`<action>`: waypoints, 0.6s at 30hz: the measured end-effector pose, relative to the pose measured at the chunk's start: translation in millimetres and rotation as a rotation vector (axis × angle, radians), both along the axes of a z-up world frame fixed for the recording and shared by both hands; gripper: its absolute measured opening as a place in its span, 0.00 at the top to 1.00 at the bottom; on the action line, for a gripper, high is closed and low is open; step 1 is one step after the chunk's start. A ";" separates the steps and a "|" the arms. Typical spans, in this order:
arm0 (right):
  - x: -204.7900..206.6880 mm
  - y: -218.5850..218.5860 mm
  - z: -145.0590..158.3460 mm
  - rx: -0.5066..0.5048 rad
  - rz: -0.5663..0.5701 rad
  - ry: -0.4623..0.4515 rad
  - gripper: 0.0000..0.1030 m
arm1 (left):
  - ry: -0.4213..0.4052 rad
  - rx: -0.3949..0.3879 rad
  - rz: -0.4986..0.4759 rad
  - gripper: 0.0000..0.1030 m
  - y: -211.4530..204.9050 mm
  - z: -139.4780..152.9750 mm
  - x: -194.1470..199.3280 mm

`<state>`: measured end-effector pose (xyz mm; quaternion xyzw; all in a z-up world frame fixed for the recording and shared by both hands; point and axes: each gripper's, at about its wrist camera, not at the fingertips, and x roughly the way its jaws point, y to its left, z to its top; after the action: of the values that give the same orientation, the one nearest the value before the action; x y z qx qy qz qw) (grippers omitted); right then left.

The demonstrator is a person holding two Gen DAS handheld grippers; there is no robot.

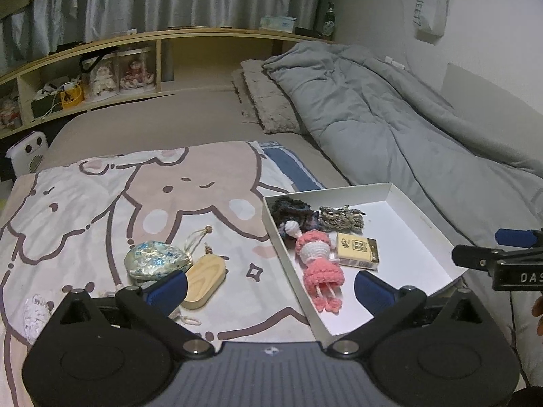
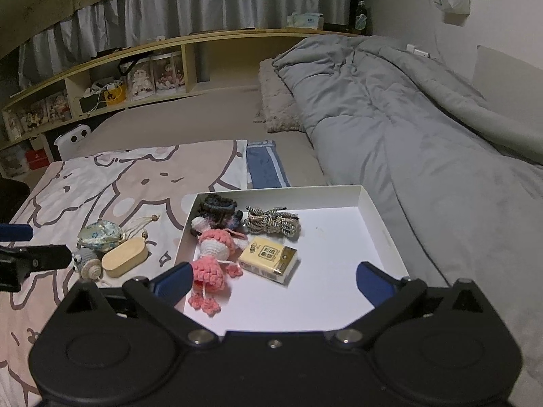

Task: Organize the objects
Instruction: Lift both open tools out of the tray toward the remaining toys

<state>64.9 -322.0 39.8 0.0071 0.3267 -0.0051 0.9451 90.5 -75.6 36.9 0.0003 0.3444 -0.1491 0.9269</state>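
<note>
A white box (image 1: 422, 218) (image 2: 380, 224) lies on the bed. In it are a pink crochet doll (image 1: 319, 264) (image 2: 210, 261), a yellow card pack (image 1: 358, 250) (image 2: 269, 259), a grey cord bundle (image 1: 339, 218) (image 2: 271, 222) and a dark knitted piece (image 1: 293, 208) (image 2: 217, 208). On the cartoon blanket (image 1: 101, 203) lie a blue brocade pouch (image 1: 154, 259) (image 2: 98, 235), a wooden oval (image 1: 203, 281) (image 2: 124, 261) and a small grey crochet toy (image 2: 86, 263). My left gripper (image 1: 269, 290) is open and empty over the box's left rim. My right gripper (image 2: 275, 279) is open and empty over the box.
A grey duvet (image 1: 390, 115) (image 2: 407, 108) lies along the right side against the wall. A grey pillow (image 1: 268, 101) sits behind. A wooden shelf (image 1: 101, 68) with dolls runs along the back. A white device (image 1: 29, 152) stands off the bed's left.
</note>
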 end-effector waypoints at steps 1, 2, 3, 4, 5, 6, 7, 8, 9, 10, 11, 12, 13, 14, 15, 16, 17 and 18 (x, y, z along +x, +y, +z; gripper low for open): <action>-0.5 0.4 0.1 0.001 -0.001 -0.003 0.00 | 0.000 -0.003 0.006 0.00 1.9 -0.5 -0.2; -0.6 1.2 0.0 -0.001 -0.003 -0.004 0.00 | 0.000 -0.006 0.012 0.00 4.0 -1.1 -0.4; -0.3 2.2 -0.1 -0.003 -0.005 -0.006 0.00 | -0.001 -0.007 0.017 0.00 7.0 -1.8 -1.5; 0.3 3.4 -0.8 -0.006 -0.006 -0.007 0.00 | -0.003 -0.008 0.022 0.00 9.6 -2.5 -1.9; 1.0 4.8 -1.6 -0.007 -0.008 -0.009 0.00 | -0.004 -0.008 0.029 0.00 12.9 -2.9 -2.2; 1.5 6.2 -2.0 -0.008 -0.010 -0.009 0.00 | -0.004 -0.011 0.039 0.00 16.2 -3.3 -2.1; 2.8 7.4 -2.9 -0.006 -0.015 -0.009 0.00 | -0.004 -0.015 0.050 0.00 20.5 -3.7 -1.7; 4.3 8.8 -3.7 -0.002 -0.018 -0.009 0.00 | -0.004 -0.018 0.059 0.00 24.6 -3.9 -1.4; 5.7 9.6 -4.6 0.001 -0.021 -0.009 0.00 | -0.004 -0.021 0.072 0.00 28.9 -3.9 -0.9; 7.6 11.3 -5.5 0.007 -0.024 -0.009 0.00 | -0.006 -0.024 0.086 0.00 33.6 -4.2 -0.3; 9.6 13.0 -6.4 0.012 -0.025 -0.011 0.00 | -0.008 -0.027 0.100 0.00 38.4 -4.4 0.0; 11.8 15.2 -7.2 0.016 -0.026 -0.011 0.00 | -0.010 -0.030 0.115 0.00 43.8 -4.2 1.0; 14.3 18.2 -8.0 0.018 -0.024 -0.011 0.00 | -0.014 -0.032 0.129 0.00 49.1 -3.9 1.8; 16.3 21.5 -8.8 0.018 -0.021 -0.012 0.00 | -0.019 -0.033 0.145 0.00 54.7 -3.3 2.7; 18.7 25.1 -9.7 0.018 -0.016 -0.014 0.00 | -0.022 -0.034 0.161 0.00 60.8 -2.6 3.6; 21.0 29.2 -10.3 0.016 -0.013 -0.018 0.00 | -0.025 -0.035 0.175 0.00 66.3 -1.9 4.5; 23.8 33.7 -11.0 0.017 -0.009 -0.022 0.00 | -0.028 -0.038 0.188 0.00 72.4 -1.1 5.3; 26.4 37.9 -11.1 0.022 -0.004 -0.026 0.00 | -0.029 -0.041 0.201 0.00 78.4 -0.5 6.6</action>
<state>91.3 -284.1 28.7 0.0183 0.3143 -0.0033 0.9492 97.1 2.8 36.4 -0.0512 0.3260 -0.0625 0.9419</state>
